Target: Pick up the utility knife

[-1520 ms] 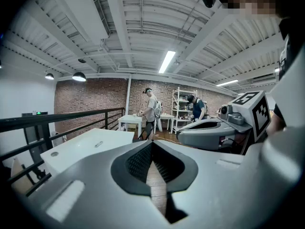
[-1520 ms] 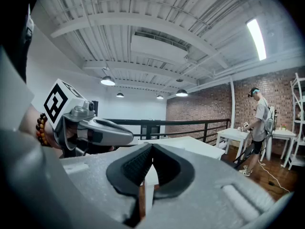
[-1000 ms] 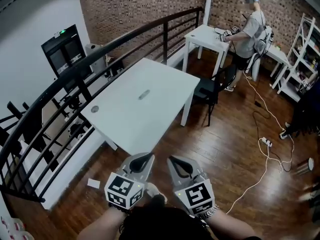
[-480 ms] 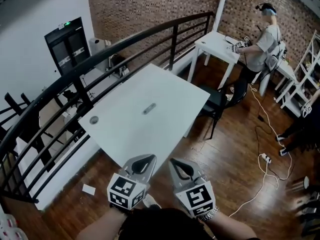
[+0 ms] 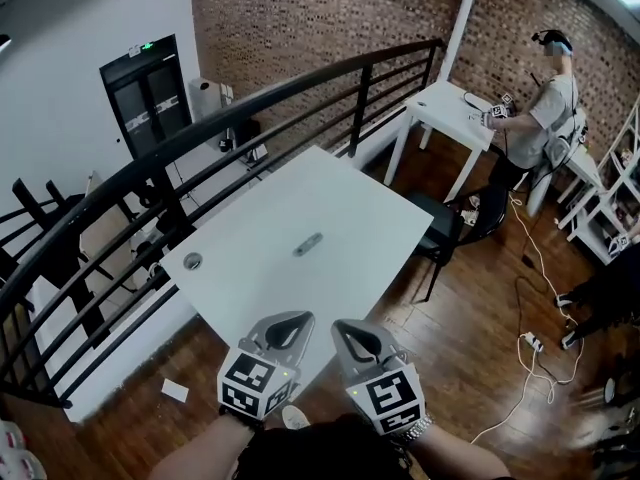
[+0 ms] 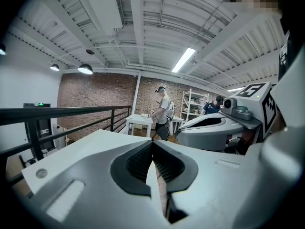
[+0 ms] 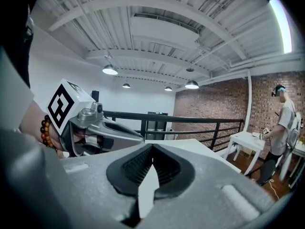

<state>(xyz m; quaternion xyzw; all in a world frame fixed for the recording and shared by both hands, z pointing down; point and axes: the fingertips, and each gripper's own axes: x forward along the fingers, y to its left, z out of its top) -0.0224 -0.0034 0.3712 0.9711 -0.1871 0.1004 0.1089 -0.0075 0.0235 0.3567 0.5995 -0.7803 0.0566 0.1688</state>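
We counted one utility knife (image 5: pixel 308 244), a small grey oblong lying flat near the middle of the large white surface (image 5: pixel 350 203), with one round grommet (image 5: pixel 192 261) set in that surface near its left corner. Nothing touched the knife. There were two tables in all: this one and a smaller white table (image 5: pixel 440 103) farther back, where one person (image 5: pixel 548 93) stood. One dark chair (image 5: pixel 452 223) stood at the large surface's right edge, and one white slip of paper (image 5: pixel 174 391) lay on the wooden floor.

We held two grippers, the left gripper (image 5: pixel 288 322) and the right gripper (image 5: pixel 354 330), side by side and just apart at the surface's near corner, marker cubes facing up. Both pointed forward and slightly down, with the knife well ahead of them. The fingers of each were pressed together, tips meeting, with nothing held between them.
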